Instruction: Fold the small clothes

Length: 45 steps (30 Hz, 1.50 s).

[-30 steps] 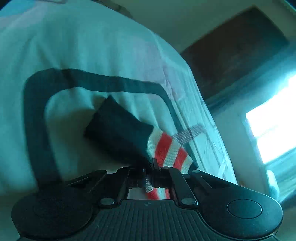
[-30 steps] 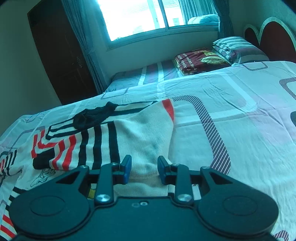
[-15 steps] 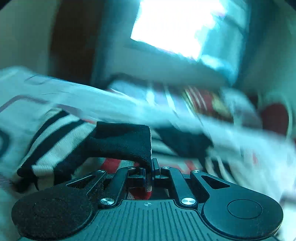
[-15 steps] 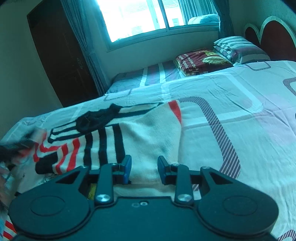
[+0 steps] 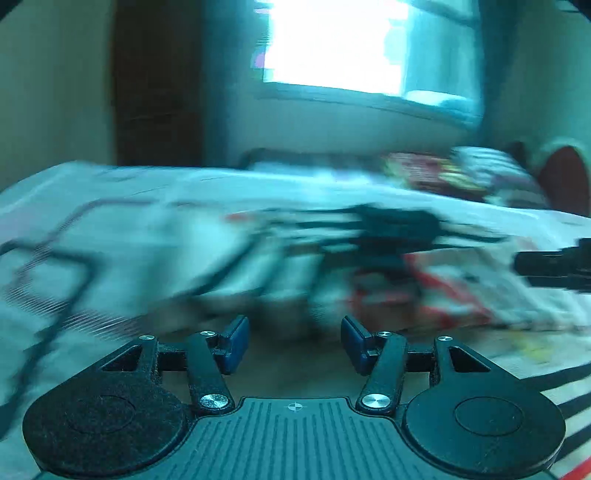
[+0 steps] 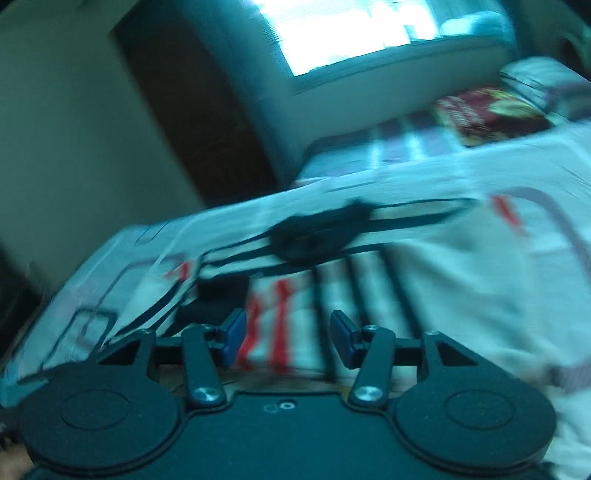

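A white knitted garment with black and red stripes (image 6: pixel 332 280) lies spread on the bed, blurred by motion; it also shows in the left wrist view (image 5: pixel 424 288). A dark piece (image 6: pixel 317 232) lies on its far part. A dark folded cuff (image 6: pixel 218 299) lies at its left edge. My left gripper (image 5: pixel 293 343) is open and empty, low over the near edge of the bed. My right gripper (image 6: pixel 286 338) is open and empty over the striped part. The right gripper's dark body (image 5: pixel 554 264) shows at the right edge of the left wrist view.
The patterned white bedsheet (image 5: pixel 92 229) covers the bed. A second bed with pillows (image 6: pixel 491 110) stands under the bright window (image 6: pixel 362 33). A dark wooden door (image 6: pixel 192 122) is at the back left. A red headboard (image 5: pixel 565 177) is at the right.
My left gripper has let go of the dark striped cuff and opened. It has swung to face the window. My right gripper has moved left over the striped part and stays open.
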Each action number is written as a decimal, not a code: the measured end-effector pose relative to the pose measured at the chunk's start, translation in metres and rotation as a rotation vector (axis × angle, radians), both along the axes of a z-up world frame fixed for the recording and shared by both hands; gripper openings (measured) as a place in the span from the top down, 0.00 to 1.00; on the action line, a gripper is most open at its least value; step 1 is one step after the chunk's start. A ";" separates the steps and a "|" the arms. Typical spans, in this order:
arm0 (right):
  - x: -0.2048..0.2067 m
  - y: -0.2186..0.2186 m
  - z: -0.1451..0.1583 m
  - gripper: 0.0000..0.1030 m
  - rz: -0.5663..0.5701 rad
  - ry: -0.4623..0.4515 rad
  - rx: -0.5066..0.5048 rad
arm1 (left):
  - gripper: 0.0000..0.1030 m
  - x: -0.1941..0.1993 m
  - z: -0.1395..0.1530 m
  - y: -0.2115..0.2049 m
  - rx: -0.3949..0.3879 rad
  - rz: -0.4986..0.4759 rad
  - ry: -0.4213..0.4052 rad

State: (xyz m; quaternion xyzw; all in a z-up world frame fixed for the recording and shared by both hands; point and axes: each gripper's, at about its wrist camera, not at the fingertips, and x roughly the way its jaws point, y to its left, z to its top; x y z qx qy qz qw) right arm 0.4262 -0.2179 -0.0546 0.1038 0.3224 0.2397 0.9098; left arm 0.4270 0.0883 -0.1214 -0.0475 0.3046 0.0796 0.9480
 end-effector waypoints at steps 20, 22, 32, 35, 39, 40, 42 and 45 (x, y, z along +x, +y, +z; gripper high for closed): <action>0.009 0.005 0.014 0.96 -0.167 -0.210 -0.266 | 0.52 0.031 -0.033 0.054 0.008 0.003 0.080; 0.014 -0.014 -0.002 0.96 -0.166 -0.108 -0.206 | 0.53 0.032 -0.031 0.054 0.011 -0.003 0.083; 0.009 -0.078 -0.039 0.67 -0.303 0.152 0.145 | 0.58 0.033 -0.019 0.044 0.057 -0.087 0.064; 0.016 -0.090 -0.045 0.69 -0.319 0.190 0.243 | 0.58 0.036 -0.020 0.051 0.010 -0.060 0.064; 0.020 -0.078 -0.033 0.94 -0.266 0.145 0.202 | 0.61 0.032 -0.028 0.071 -0.144 0.011 0.039; 0.015 -0.074 -0.025 0.94 -0.251 0.109 0.185 | 0.62 0.030 -0.029 0.075 -0.175 0.025 0.034; 0.005 -0.068 -0.010 0.95 -0.227 0.045 0.180 | 0.63 0.027 -0.029 0.081 -0.226 0.048 0.023; -0.005 -0.064 -0.008 0.95 -0.202 0.018 0.128 | 0.63 0.024 -0.034 0.088 -0.291 0.079 0.013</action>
